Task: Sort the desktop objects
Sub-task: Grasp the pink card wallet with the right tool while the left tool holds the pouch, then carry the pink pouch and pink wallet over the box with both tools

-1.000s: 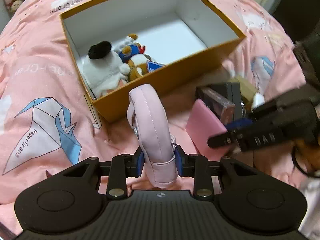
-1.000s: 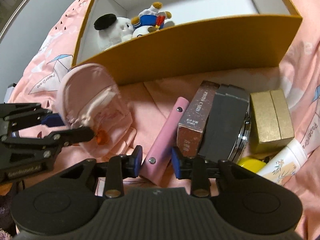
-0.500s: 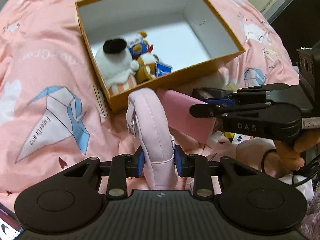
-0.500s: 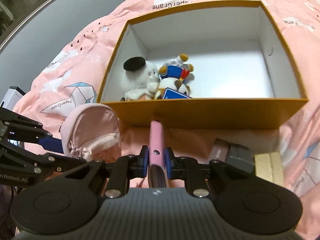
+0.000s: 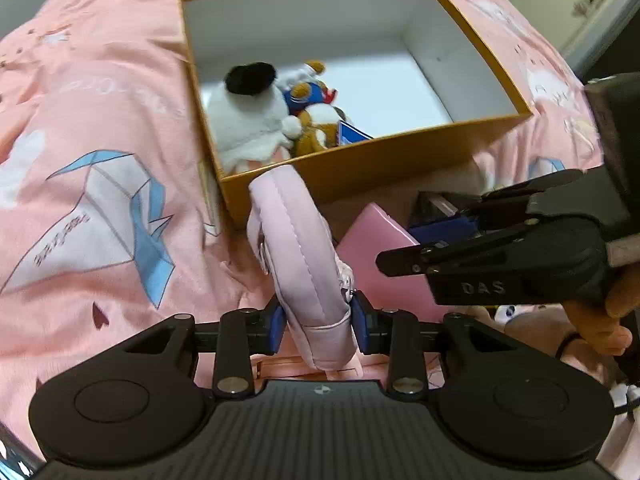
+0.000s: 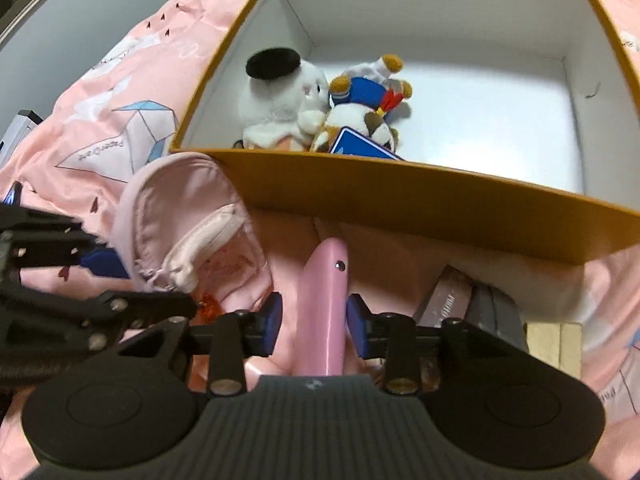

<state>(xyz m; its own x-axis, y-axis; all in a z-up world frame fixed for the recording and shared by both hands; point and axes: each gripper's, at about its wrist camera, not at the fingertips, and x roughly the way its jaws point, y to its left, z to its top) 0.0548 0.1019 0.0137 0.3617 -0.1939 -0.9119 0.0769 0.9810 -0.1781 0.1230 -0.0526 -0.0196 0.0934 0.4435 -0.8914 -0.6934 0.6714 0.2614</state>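
My left gripper is shut on a pale pink zip pouch, and its jaws are starting to open. The pouch stands on edge just in front of the orange box. My right gripper is opening. A pink hard case stands between its pads, with a gap on the left side. In the right wrist view the left gripper holds the pouch left of the case. White and brown plush toys lie in the box's near left corner.
A brown card box, a dark case and a gold box lie on the pink paper-crane duvet to the right of the case. A hand holds the right gripper.
The right gripper closed on the pink case and raised it toward the box front. Its jaws have now widened around the case. The left gripper kept the pouch and rolled slightly.
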